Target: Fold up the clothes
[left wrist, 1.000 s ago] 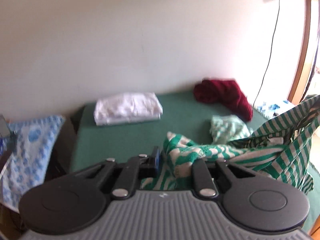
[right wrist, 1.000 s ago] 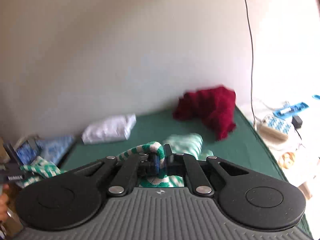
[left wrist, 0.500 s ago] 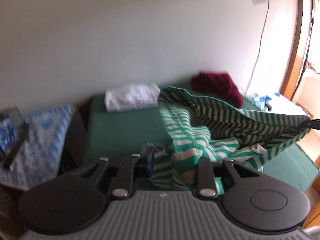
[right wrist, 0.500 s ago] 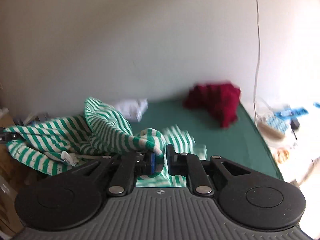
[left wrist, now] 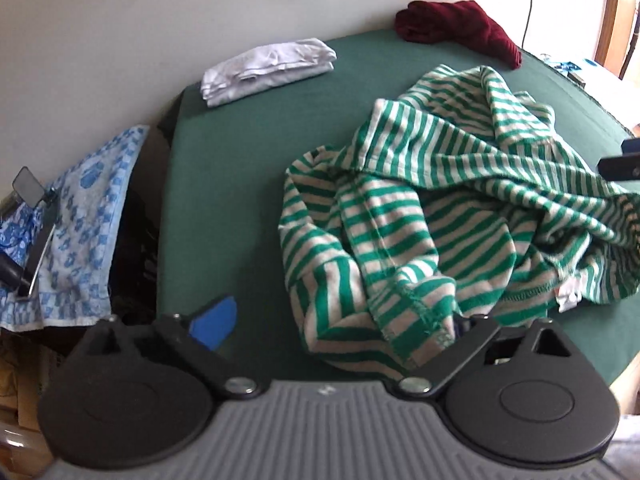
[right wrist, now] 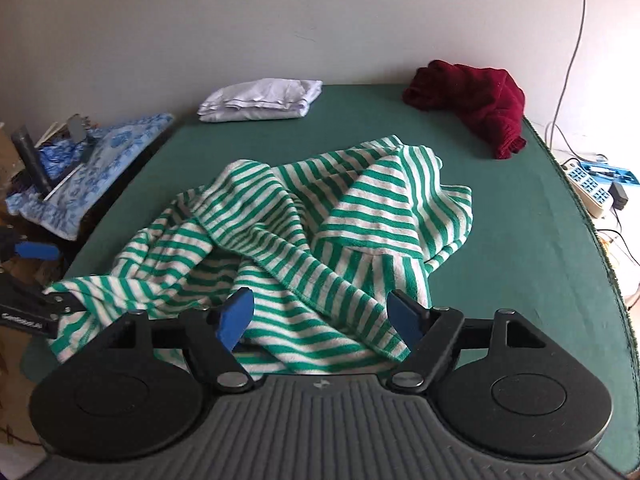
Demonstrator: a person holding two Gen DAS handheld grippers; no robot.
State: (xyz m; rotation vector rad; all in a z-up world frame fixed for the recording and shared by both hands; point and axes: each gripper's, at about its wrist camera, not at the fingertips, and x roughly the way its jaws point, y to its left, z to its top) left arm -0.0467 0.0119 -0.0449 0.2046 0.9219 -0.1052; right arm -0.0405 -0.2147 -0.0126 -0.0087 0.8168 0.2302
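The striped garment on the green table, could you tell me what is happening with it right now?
A person with a gripper in each hand is folding clothes. The green-and-white striped garment lies crumpled on the green table. Both the left gripper and right gripper are opening, cloth between their fingers but no longer pinched. A folded white garment and a crumpled maroon one lie behind.

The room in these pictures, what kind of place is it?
Probably a room in a home used for laundry: a green-covered table against a bare wall holds a striped garment, folded white clothes and a maroon sweater.
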